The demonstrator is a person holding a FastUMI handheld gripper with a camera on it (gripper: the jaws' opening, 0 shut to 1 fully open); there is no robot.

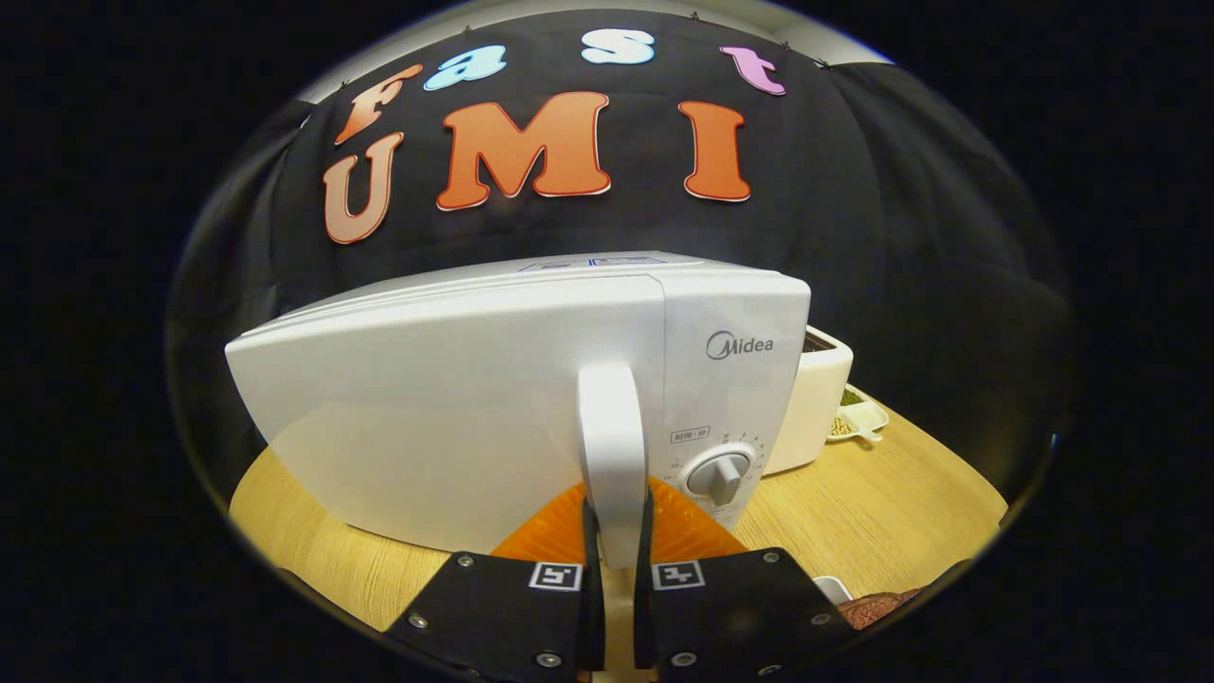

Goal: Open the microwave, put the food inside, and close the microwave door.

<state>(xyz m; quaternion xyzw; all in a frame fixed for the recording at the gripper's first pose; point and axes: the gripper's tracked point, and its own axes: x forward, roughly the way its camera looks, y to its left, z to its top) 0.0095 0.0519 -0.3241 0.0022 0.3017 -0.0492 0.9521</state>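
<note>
White moulded plastic makes up the microwave [455, 417], which stands on the wooden tabletop [882, 512] towards its far edge, door shut and facing the camera. The claw [616, 560] is clamped on the door handle [612, 446], a vertical bar just left of the round dial [719, 474]; both fingers press its lower end from either side. The handle looks rigid and smooth, so the grip should hold best low on the bar as it is now, with the pull taken straight back and then along the door's arc; a glossy surface like this could let the fingers slide if the pull goes off-line. The oven body seems heavy enough to stay put, though a sharp tug might drag it across the wood.

Behind the microwave's right side stands a white box-like container [816, 408], its contents too dark to tell. Beside it, near the tabletop's far right edge, a small white dish [858, 422] holds something greenish and something tan, perhaps beans. By the near right edge, a brownish item [877, 605] may be the food, next to a white rim [833, 588]
</note>
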